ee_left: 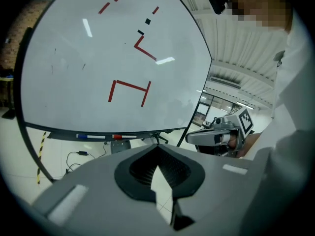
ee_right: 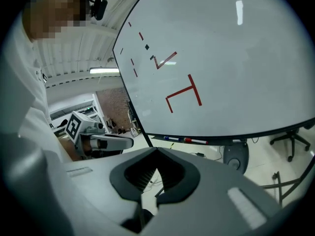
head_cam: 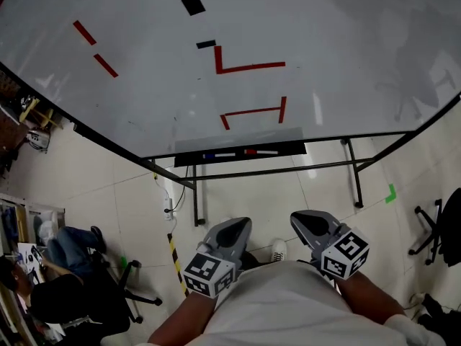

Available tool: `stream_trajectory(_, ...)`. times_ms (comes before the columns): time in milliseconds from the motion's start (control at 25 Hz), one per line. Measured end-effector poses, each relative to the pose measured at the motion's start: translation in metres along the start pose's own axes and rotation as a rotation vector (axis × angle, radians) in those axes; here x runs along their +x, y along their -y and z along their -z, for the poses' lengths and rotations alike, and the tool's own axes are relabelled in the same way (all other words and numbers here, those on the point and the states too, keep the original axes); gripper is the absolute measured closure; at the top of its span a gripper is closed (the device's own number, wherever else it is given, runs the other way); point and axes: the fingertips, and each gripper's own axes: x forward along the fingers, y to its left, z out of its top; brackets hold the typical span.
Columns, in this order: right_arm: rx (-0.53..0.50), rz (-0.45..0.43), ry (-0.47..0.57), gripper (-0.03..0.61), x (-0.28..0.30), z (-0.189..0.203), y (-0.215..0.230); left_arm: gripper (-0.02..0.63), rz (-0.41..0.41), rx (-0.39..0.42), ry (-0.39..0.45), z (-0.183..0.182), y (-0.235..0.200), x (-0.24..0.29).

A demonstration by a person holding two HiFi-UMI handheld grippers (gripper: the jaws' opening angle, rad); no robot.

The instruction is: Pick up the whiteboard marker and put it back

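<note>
Whiteboard: large, white, on a dark-framed stand; marked with red tape corner brackets, two red tape strips towards its left, and two small black patches. Marker tray: dark, fixed along the board's lower edge. Two markers are held in the tray, laid end to end along its length: blue-capped whiteboard marker to the left, red-capped whiteboard marker just beside it to the right; both are seen again in the left gripper view (blue, red) and in the right gripper view (blue, red). Neither marker is touched by a gripper. Left gripper: held low before the person's body, well apart from the tray, pointed towards the board; in its own view the jaws are seen brought together at the tips with nothing between them. Right gripper: held beside the left at like height; in its own view the jaws are likewise closed and empty. Floor: pale tiles, bearing a yellow-and-black striped tape and a green tape mark. Office chair: dark, at the right edge.
</note>
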Motion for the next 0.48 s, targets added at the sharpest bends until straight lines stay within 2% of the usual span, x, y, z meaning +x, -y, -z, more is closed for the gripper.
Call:
stream_trajectory(240, -0.036, -0.039, 0.009, 0.577, -0.013, 0.008, -0.021, 0.597, -0.03, 0.002, 0.003, 0.013, 0.018, -0.017)
stream_trajectory(480, -0.027, 0.023, 0.029, 0.577, -0.01, 0.003, -0.028, 0.597, 0.031, 0.046, -0.022, 0.011, 0.019, -0.025)
